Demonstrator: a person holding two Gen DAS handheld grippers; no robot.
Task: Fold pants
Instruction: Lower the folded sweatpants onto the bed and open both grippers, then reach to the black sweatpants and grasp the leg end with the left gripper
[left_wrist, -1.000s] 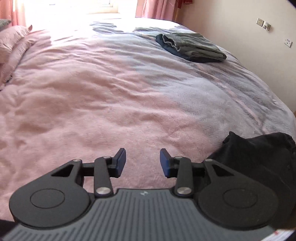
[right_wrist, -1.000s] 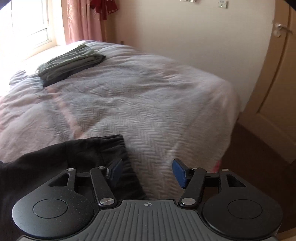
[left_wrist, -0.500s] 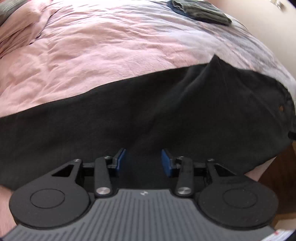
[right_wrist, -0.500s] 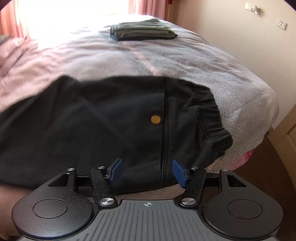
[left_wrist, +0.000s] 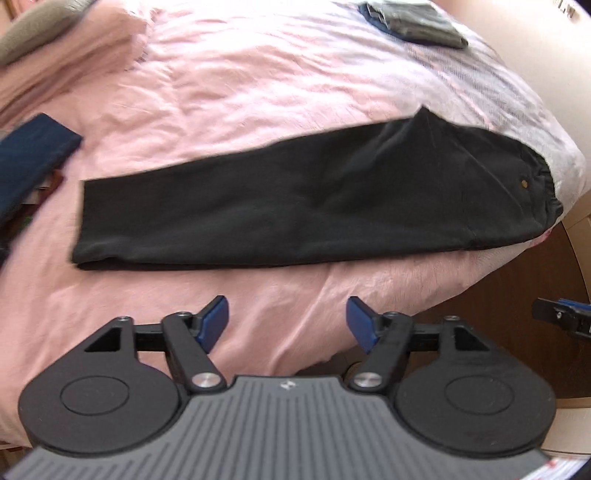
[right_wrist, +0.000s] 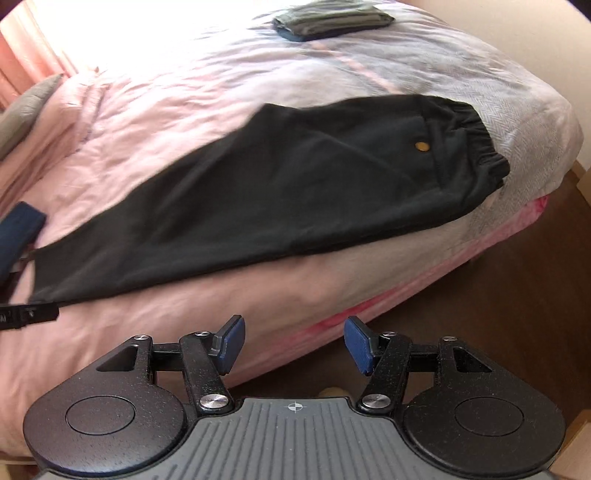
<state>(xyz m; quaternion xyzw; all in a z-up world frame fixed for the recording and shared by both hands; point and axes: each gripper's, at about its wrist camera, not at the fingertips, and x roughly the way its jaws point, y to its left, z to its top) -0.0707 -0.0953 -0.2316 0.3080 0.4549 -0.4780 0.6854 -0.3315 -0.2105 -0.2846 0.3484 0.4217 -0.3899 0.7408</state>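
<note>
My left tool (left_wrist: 287, 322) and right tool (right_wrist: 293, 345) both hang with jaws spread wide, holding and touching nothing. The black pants (left_wrist: 295, 203) lie flat, legs together, along the near edge of the bed (left_wrist: 258, 92), waistband toward the bed's corner.

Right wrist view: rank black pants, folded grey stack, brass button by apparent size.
1. Black pants, largest by far.
2. Folded grey stack, though it lies farther off, so its true size is unsure.
3. Brass button, smallest.
</note>
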